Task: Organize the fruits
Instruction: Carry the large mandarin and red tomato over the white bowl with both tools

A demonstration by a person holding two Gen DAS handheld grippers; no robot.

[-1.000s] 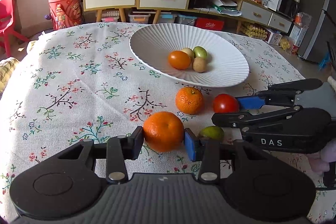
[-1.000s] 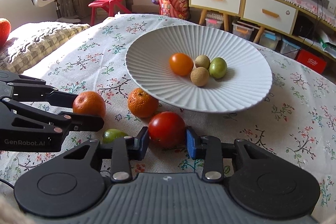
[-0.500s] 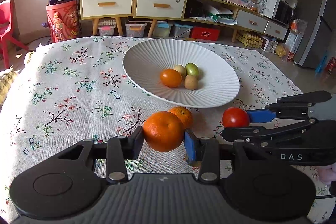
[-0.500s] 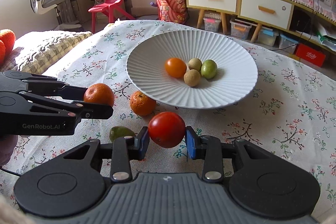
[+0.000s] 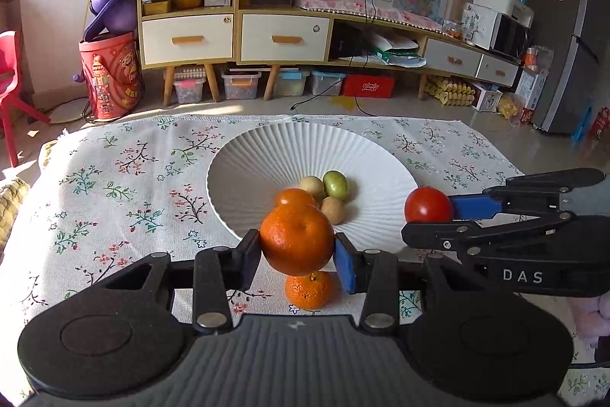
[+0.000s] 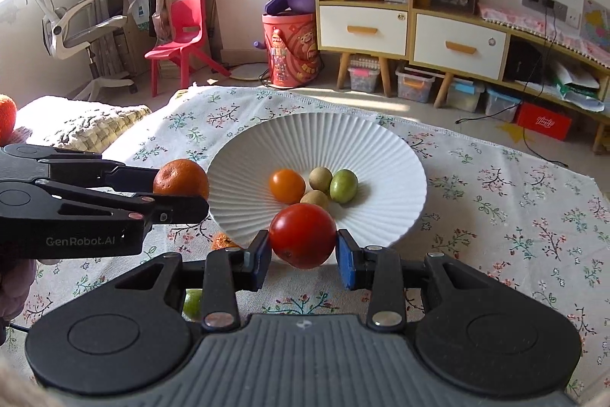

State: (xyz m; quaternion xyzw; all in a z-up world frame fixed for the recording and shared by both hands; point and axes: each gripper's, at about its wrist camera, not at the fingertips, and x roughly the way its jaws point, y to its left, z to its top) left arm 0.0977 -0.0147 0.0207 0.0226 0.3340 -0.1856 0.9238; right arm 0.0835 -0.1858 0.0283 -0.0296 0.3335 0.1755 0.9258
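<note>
The mandarin (image 5: 296, 239) is clamped between the fingers of the left gripper (image 5: 297, 256) and held in the air just short of the near rim of the white ribbed plate (image 5: 267, 147), while the tomato (image 6: 303, 235) is clamped the same way in the right gripper (image 6: 303, 252), also held clear of the worktop (image 5: 114, 178) at the plate's near edge. In the plate's hollow lie four small fruits: an orange one (image 6: 286, 185), a green one (image 6: 343, 185) and two tan ones (image 6: 320, 178), bunched close together. A second mandarin (image 5: 310, 290) sits on the flowered cloth below the held one, and a small green fruit (image 6: 192, 303) shows partly under the right gripper, though most of it is hidden, so what it is remains uncertain. The two grippers hang side by side and near one another, so the likely trouble is a collision if both push over the rim at once. Round, smooth fruit could also roll after release: dropped from height, either might knock the bunched fruits or run down the sloping plate wall and off the edge. The tomato looks soft, and a hard squeeze may bruise it.
</note>
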